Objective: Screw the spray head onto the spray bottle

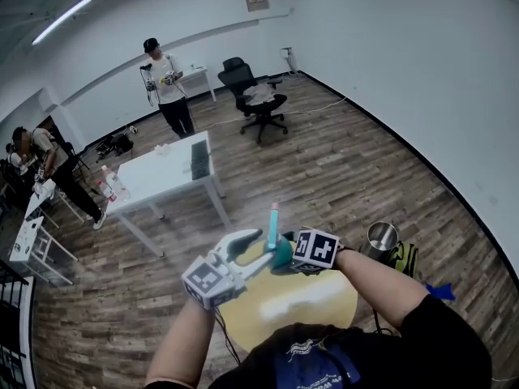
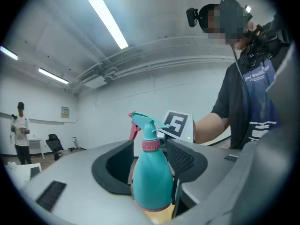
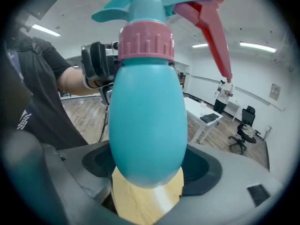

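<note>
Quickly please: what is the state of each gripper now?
Left gripper: jaws open, spray bottle standing between them.
Right gripper: jaws closed on the spray bottle.

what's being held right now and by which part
The right tongs grip the spray bottle by its wide lower body. The left tongs straddle it, but a gap shows at one pad, so they are not gripping.

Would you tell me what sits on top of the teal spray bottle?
A teal spray head with a pink collar and pink trigger sits on the spray bottle. The neck threads are covered by the collar, so tightness cannot be seen.
</note>
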`<state>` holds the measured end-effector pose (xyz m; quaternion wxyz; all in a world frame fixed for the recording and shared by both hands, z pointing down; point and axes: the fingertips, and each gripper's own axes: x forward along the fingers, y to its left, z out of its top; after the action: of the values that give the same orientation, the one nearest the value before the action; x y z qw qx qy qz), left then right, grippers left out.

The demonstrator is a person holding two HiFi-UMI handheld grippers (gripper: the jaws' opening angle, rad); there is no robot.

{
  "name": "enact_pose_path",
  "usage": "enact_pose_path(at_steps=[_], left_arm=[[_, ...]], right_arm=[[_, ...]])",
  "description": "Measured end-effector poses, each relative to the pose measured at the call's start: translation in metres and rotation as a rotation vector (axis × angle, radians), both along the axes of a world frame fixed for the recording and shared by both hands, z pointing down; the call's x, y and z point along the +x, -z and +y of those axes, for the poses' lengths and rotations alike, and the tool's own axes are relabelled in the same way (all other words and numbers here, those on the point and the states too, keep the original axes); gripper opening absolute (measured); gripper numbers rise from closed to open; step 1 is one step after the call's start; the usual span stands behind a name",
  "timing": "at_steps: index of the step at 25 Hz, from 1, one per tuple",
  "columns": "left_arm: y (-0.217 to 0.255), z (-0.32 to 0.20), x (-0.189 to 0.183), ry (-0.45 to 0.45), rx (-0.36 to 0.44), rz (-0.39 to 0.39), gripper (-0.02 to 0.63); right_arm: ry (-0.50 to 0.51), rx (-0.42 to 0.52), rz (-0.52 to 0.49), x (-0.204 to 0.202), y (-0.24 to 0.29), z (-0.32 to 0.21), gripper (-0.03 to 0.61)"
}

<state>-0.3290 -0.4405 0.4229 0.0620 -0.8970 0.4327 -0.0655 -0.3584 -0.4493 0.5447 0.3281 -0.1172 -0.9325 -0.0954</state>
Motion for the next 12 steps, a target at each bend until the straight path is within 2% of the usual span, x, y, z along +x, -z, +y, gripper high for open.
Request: enact_pose_path(at_steps=[4, 7, 8, 10, 12], left_arm=[[-0.005, -0.008, 0.002, 0.202, 0.034, -0.008, 0.252], [-0.012, -0.012, 0.006, 0.275, 0.037, -0.036, 0.233], [-0.011, -0.012, 0.006, 0.273, 0.043, -0.039, 0.175], [-0.004, -0.009, 0.010, 0.198, 0.040, -0.032, 0.163], [0.002, -0.003, 0.018, 0.062, 0.020, -0.037, 0.163]], right_arm=[[-0.081, 0.084, 0.043, -0.003, -0.007, -0.012, 0.416], [-0.084, 0.104, 0.047, -0.007, -0.011, -0.008, 0.416], [-0.075, 0.103, 0.044, -0.007, -0.010, -0.006, 0.416], [-0.029, 0.077, 0.031, -0.005, -0.004, 0.002, 0.416], [0.049, 0.039, 0.019, 0.000, 0.002, 0.014, 0.416]])
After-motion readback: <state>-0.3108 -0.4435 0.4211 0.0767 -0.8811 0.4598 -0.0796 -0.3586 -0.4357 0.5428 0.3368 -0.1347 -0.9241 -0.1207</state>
